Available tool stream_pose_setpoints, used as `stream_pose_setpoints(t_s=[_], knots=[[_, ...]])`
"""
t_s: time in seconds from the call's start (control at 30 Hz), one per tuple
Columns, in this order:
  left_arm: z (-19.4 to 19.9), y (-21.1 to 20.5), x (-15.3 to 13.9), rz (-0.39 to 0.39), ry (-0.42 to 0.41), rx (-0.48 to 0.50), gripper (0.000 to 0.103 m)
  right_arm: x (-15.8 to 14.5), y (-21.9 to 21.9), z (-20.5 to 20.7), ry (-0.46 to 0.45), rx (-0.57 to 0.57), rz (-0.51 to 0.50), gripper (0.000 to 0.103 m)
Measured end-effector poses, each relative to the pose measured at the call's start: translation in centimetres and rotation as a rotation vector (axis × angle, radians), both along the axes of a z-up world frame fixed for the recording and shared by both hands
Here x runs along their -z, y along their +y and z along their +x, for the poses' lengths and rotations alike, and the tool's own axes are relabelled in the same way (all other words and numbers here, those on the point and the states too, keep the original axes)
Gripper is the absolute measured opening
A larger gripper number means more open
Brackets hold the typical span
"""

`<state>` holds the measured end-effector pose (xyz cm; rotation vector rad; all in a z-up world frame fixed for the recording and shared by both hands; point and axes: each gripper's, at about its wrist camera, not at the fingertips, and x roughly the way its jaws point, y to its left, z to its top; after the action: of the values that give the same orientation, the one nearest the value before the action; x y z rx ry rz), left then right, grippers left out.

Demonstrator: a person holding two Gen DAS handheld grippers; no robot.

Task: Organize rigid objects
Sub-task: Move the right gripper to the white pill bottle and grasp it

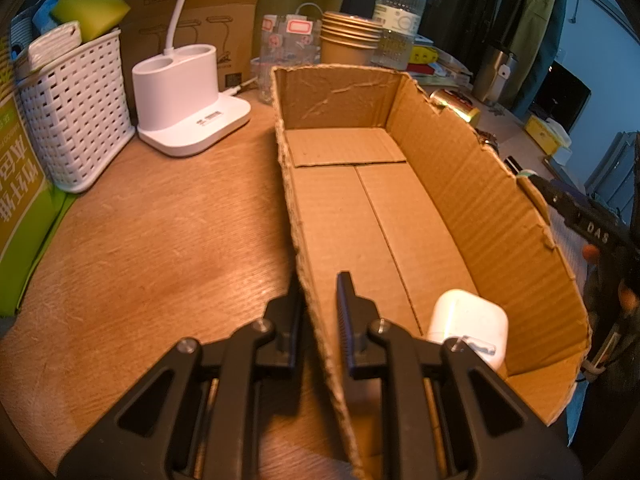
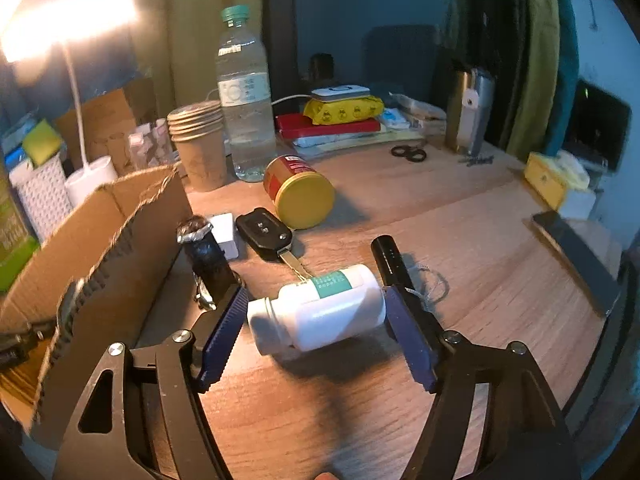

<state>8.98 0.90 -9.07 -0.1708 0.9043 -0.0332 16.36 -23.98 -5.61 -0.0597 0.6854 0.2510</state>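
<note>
An open cardboard box lies on the wooden table; it also shows at the left of the right wrist view. My left gripper is shut on the box's near left wall. A white earbud case lies inside the box. My right gripper is open around a white pill bottle lying on its side, and the fingers are not pressing it. A black car key, a black flashlight, a red tin with a yellow lid and a watch lie nearby.
A white basket, a white lamp base, stacked paper cups and a water bottle stand at the back. Books, scissors and a steel flask sit far right. A dark flat bar lies at the right edge.
</note>
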Motion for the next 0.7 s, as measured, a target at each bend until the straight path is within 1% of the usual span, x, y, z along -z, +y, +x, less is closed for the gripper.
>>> stream_pose_setpoints(t_s=[0.1, 0.2, 0.43, 0.57, 0.7], knots=[[0.0, 0.0, 0.0, 0.0, 0.0, 0.0, 0.017, 0.0, 0.7, 0.3, 0.0, 0.001, -0.011, 0.075], [0.0, 0.0, -0.1, 0.0, 0.0, 0.0, 0.017, 0.3, 1.2, 1.1, 0.019, 0.019, -0.024, 0.075], [0.0, 0.0, 0.0, -0.001, 0.001, 0.0, 0.017, 0.8, 2.3, 1.9, 0.054, -0.016, -0.046, 0.075], [0.0, 0.1, 0.0, -0.001, 0.0, 0.0, 0.017, 1.1, 2.5, 2.8, 0.074, -0.001, -0.071, 0.075], [0.0, 0.0, 0.0, -0.001, 0.001, 0.001, 0.018, 1.4, 2.2, 3.3, 0.101, 0.0, -0.058, 0.074]])
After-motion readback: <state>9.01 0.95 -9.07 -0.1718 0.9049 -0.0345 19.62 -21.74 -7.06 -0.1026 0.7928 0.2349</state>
